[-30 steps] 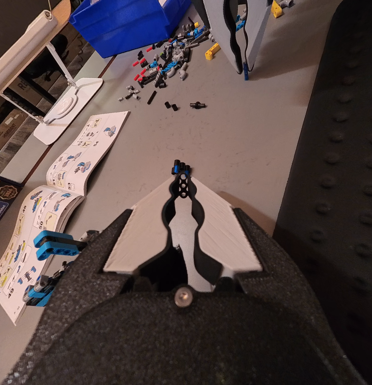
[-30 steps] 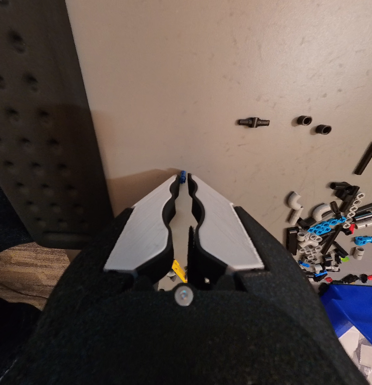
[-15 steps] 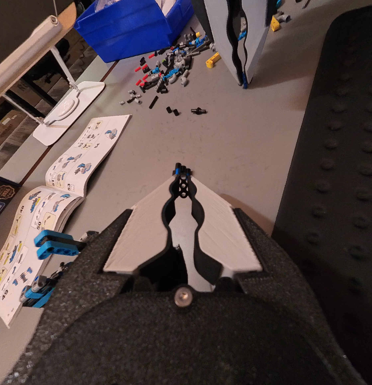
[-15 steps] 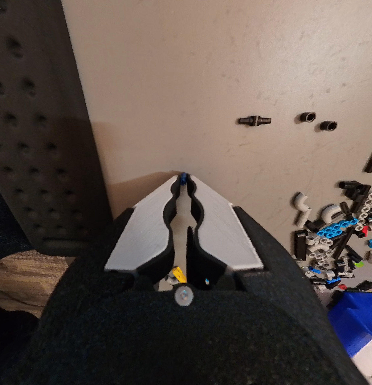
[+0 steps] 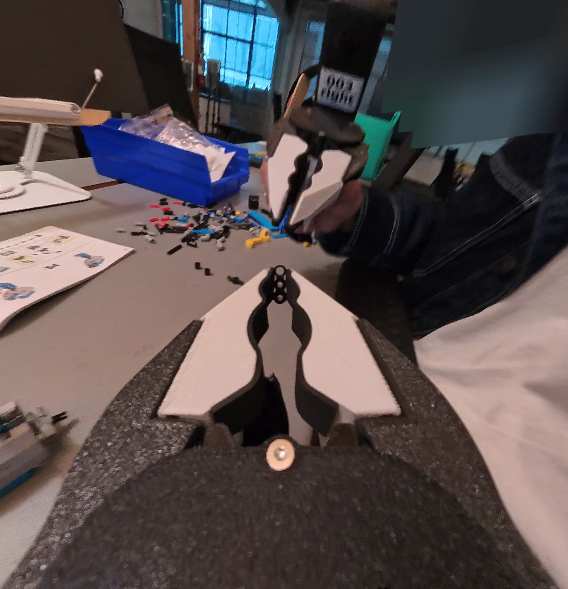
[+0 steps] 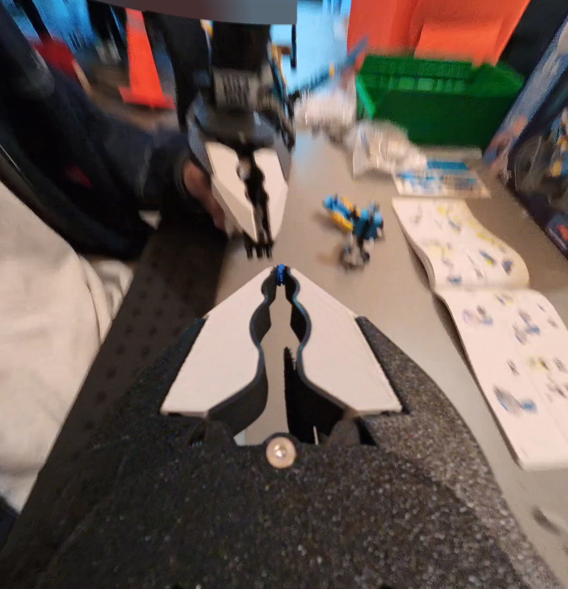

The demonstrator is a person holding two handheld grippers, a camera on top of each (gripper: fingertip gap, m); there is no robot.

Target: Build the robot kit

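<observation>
My left gripper point(image 5: 280, 280) is shut on a small black beam with three holes point(image 5: 279, 284) and holds it above the grey table point(image 5: 123, 318). My right gripper point(image 6: 280, 280) is shut on a small blue pin point(image 6: 279, 279). In the left wrist view the right gripper point(image 5: 284, 220) hangs tips-down over the pile of small loose parts point(image 5: 206, 226), the blue pin at its tips. In the right wrist view the left gripper point(image 6: 260, 248) shows blurred ahead, tips down, with the black piece.
A blue bin point(image 5: 168, 165) with plastic bags stands behind the pile. An open instruction booklet point(image 5: 43, 267) lies left, also in the right wrist view point(image 6: 486, 302). A blue and yellow model point(image 6: 355, 223), a white lamp base point(image 5: 27, 191), a black mat point(image 6: 168, 287) and a person's denim sleeve point(image 5: 435, 229) are near.
Both grippers have tilted up from looking down at the table to looking level across it. Each now faces the other. Both keep their pieces.
</observation>
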